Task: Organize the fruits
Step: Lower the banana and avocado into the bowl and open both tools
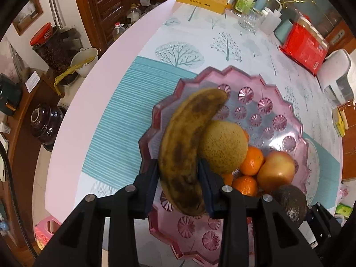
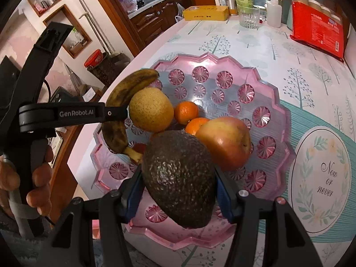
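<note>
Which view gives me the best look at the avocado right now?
The right wrist view: the avocado fills the foreground, whole and sharp, gripped between the right tongs. The left wrist view catches only its end near the lower right edge, behind the black linkage.

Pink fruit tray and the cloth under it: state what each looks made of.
Pink tray: likely moulded translucent plastic, glossy; the cloth's stripes show through its base, and rosettes are pressed in.
Tablecloth: probably wipe-clean vinyl, smooth with a faint sheen, printed trees; uncertain.

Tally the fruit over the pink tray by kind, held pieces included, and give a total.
Banana: 1
Pear: 1
Apple: 1
Avocado: 1
Oranges, at least partly visible: 3
Total: 7
</note>
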A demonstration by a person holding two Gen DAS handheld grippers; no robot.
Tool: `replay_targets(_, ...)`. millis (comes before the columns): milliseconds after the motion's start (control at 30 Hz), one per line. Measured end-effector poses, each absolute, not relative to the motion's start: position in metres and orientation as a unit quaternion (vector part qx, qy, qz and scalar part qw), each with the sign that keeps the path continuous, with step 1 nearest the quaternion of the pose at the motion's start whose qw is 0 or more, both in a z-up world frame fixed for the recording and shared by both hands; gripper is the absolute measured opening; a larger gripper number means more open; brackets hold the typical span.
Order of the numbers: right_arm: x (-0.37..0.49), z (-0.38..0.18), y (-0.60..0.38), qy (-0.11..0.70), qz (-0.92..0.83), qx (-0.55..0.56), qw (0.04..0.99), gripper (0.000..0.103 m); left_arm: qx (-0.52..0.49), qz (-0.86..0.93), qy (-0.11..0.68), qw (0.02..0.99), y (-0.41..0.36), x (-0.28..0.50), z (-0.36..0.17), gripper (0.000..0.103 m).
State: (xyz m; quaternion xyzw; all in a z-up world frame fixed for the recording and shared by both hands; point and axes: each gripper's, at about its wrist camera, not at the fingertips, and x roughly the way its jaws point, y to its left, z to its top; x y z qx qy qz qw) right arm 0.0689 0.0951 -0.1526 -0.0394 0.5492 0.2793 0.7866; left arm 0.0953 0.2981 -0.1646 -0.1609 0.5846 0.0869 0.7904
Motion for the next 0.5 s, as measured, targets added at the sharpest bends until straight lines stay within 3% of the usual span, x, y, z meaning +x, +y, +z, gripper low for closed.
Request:
replay_targets(200, 0.070, -0.156, 0.088, 0.561, 0.278, -0.034, 0.779, 0.061, -0.125, 0.071, 0.584, 0.799, 0.281, 0.085, -0.159, 0.057)
replay_targets(267, 0.067, -0.146, 0.087, 0.541, 0.283, -0.037, 0.791, 0.062, -0.099, 0.075, 0.581, 0.804, 0.274, 0.080, -0.155, 0.070)
replay_targets(500, 0.060, -0.135, 0.077, 0.524, 0.271, -0.046, 0.806, 0.066, -0.057, 0.062, 0.579, 0.811, 0.257, 0.064, -0.143, 0.077)
